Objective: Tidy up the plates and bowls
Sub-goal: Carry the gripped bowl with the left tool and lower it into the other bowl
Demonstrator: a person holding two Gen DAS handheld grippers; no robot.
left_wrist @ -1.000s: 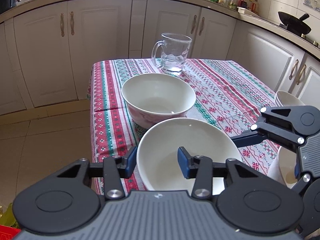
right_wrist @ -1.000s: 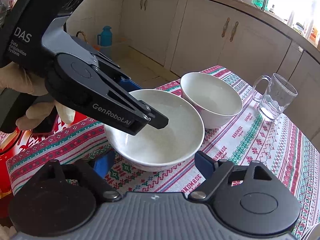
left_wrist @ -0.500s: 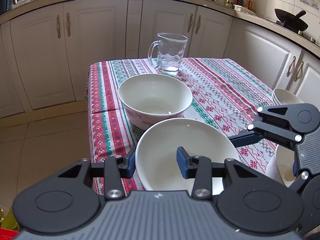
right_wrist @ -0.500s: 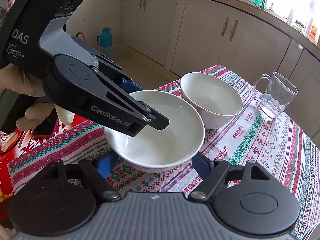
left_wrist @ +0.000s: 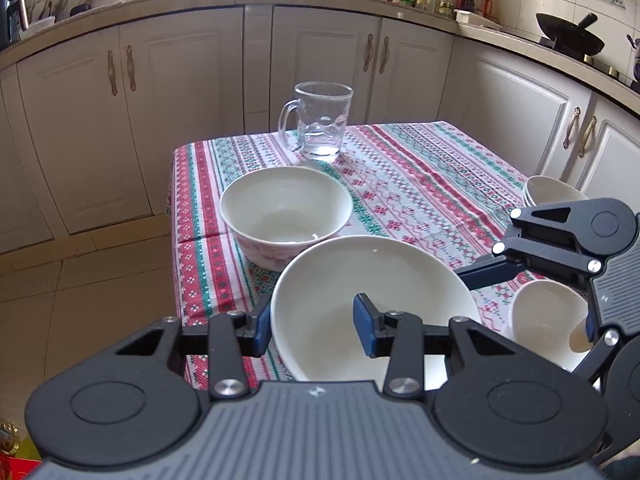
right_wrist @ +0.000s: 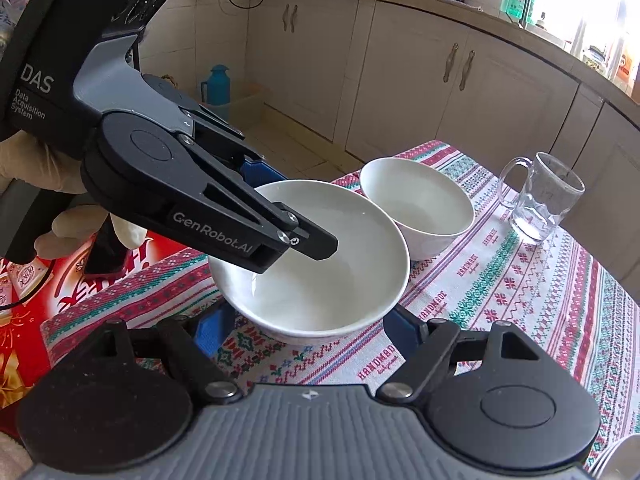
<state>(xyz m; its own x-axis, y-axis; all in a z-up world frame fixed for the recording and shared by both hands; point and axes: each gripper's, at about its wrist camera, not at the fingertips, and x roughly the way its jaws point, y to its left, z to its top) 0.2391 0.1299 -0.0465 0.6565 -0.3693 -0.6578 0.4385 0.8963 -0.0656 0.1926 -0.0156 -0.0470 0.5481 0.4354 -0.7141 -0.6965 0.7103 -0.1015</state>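
Both tools are matte black with ribbed grey housings, round pivot discs, silver screws and blue pads on the jaws. The left gripper [right_wrist: 280, 216] carries white "GenRobot.AI" and "DAS Data Acquisition System" lettering. A pale glove [right_wrist: 48, 184] covers the hand.

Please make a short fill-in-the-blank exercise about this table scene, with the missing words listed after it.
1. The left gripper is shut on the rim of the shallow white ceramic ____.
2. The clear glass mug stands on the ____ tablecloth.
3. The mug's handle is on its ____ side in the left wrist view.
4. The deeper white bowl sits between the held dish and the ____.

Missing words: bowl; striped; left; mug
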